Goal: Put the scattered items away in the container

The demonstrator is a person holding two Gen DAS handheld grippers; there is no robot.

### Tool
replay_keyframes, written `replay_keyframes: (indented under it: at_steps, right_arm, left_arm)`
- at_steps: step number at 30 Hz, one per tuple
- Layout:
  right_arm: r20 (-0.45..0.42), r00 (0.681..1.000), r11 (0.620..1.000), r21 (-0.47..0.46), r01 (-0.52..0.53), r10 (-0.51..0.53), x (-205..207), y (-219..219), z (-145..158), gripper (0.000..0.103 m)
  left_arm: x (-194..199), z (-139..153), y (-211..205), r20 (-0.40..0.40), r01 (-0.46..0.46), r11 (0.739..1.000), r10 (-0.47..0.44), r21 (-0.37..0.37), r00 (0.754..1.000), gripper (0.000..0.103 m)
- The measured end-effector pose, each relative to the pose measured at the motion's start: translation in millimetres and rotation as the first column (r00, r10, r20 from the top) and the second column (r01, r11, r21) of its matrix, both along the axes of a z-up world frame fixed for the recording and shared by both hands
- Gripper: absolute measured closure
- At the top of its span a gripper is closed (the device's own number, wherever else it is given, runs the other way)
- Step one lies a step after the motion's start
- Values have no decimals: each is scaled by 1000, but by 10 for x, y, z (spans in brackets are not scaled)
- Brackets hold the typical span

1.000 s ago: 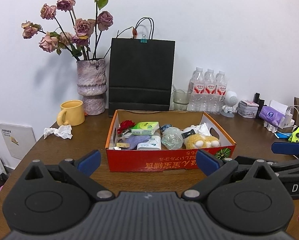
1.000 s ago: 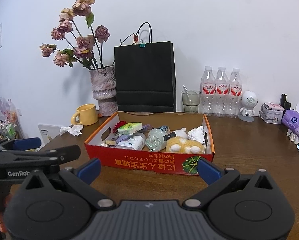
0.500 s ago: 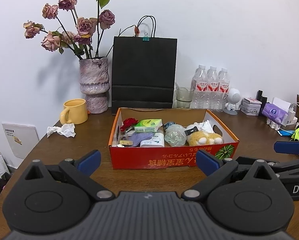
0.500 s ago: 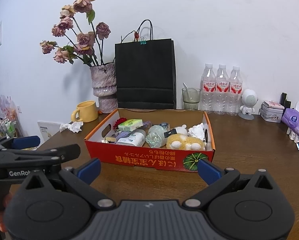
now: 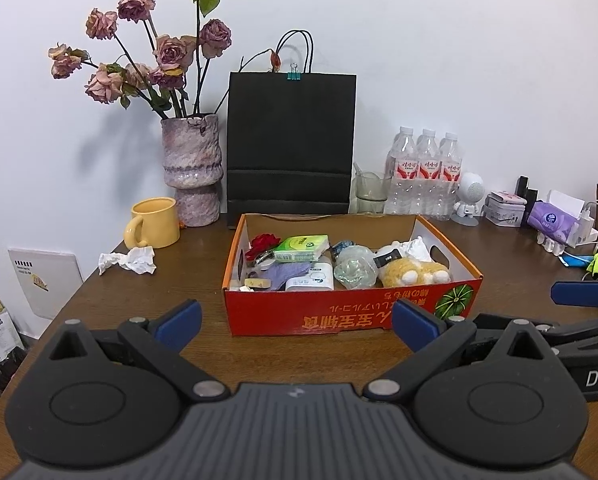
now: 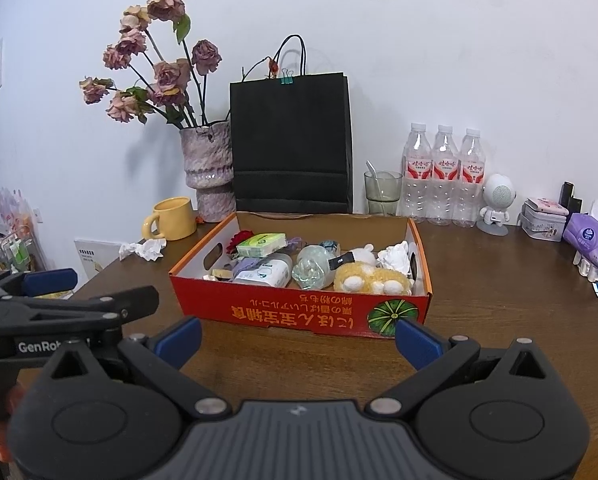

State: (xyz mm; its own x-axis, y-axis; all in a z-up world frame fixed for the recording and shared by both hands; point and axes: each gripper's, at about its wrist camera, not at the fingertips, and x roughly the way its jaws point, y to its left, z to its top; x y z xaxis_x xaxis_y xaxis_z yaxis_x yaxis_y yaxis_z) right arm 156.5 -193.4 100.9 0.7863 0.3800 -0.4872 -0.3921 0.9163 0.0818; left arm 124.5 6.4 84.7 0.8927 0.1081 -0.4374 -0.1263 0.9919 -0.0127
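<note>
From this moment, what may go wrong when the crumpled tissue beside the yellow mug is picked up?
1. The crumpled tissue lies close to the yellow mug; the open left tongs might knock the mug.
2. The red cardboard box already looks crowded, so the tissue might settle on top and slip out.

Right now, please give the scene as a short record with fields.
container: red box on the table, open top
inside: plush toy, green pack, wipes
outside: crumpled tissue, left of the box
left gripper: open, empty
right gripper: open, empty
</note>
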Motion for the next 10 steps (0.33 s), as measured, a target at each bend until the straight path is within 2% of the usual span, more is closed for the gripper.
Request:
replay_keyframes:
  at_steps: [10]
  right_arm:
    - [-3, 1000, 1000, 6, 1, -1, 1, -23, 0, 0]
  left_arm:
    - [15, -32, 23, 9, 37, 999, -36, -34, 999, 0]
